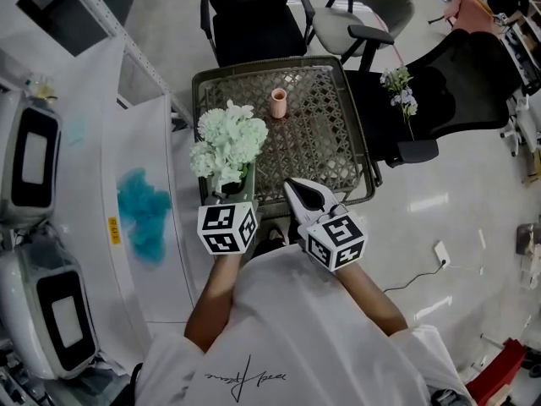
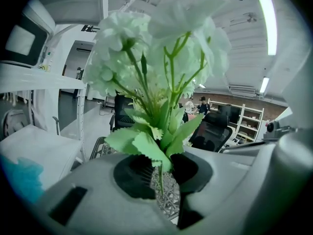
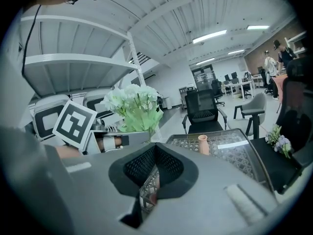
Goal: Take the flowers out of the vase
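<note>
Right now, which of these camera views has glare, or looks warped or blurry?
Head view: sharp, with bright reflections on the glossy floor. Left gripper view: dark fisheye corners, the close white flowers washed out and soft, a ceiling light strip glaring. Right gripper view: fisheye bends the shelf and ceiling beams.

Left gripper (image 2: 161, 169): jaws nearly together, pinching thin stem of white flower bunch (image 2: 156, 58); bunch upright above jaws. Right gripper (image 3: 155, 148): jaws closed tip to tip, nothing between. Both point forward, slightly down, side by side at table's (image 1: 355, 142) near edge. Forearms (image 1: 215, 290) extended.
</note>
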Demonstrator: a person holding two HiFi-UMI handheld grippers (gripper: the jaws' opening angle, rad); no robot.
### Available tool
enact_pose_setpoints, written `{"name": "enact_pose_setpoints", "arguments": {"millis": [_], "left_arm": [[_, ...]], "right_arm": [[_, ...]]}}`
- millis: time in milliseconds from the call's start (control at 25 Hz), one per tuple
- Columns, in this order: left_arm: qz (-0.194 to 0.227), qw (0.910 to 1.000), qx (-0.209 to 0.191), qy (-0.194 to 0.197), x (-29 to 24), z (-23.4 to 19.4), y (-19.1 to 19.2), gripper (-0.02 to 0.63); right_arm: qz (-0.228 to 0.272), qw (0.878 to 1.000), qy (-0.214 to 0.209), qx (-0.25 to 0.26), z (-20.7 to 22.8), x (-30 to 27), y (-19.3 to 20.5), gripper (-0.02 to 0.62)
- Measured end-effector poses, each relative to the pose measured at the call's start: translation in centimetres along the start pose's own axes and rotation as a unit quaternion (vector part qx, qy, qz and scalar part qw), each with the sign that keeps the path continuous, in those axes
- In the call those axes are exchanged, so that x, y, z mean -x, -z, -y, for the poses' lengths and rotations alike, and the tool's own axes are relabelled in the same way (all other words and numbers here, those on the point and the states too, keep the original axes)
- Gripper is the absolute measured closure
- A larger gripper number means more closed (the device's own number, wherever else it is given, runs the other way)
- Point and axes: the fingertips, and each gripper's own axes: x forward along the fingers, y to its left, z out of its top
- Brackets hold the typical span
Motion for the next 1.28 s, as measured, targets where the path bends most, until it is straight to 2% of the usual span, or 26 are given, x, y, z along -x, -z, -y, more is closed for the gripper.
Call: {"name": "enact_pose_setpoints", "arguments": {"millis": [240, 400, 600, 960, 1280], "left_arm": [[-0.009, 0.9999, -0.003, 0.013, 0.8, 1.0, 0.4, 0.541], [-0.008, 0.9996, -0.016, 0.022, 1.4, 1.9, -0.2, 0.541], [-0.019, 0.9987, -0.024, 0.040, 2.0, 3.9, 0.2, 0.540], [-0.025, 0.9985, -0.011, 0.048, 2.2, 3.6, 0.8, 0.540], [-0.026, 0.9984, -0.006, 0.049, 1.5, 2.0, -0.7, 0.540]], "right_arm": [[-0.001, 1.000, -0.006, 0.012, 1.0, 0.1, -0.5, 0.591], [-0.005, 0.999, -0.033, 0.035, 0.9, -0.3, -1.3, 0.591], [-0.015, 0.998, -0.053, 0.036, 1.3, 0.7, -1.4, 0.591], [-0.022, 0.997, -0.054, 0.048, 2.2, 0.8, -1.7, 0.591], [-0.033, 0.997, -0.052, 0.047, 2.0, -0.9, -2.8, 0.591]]}}
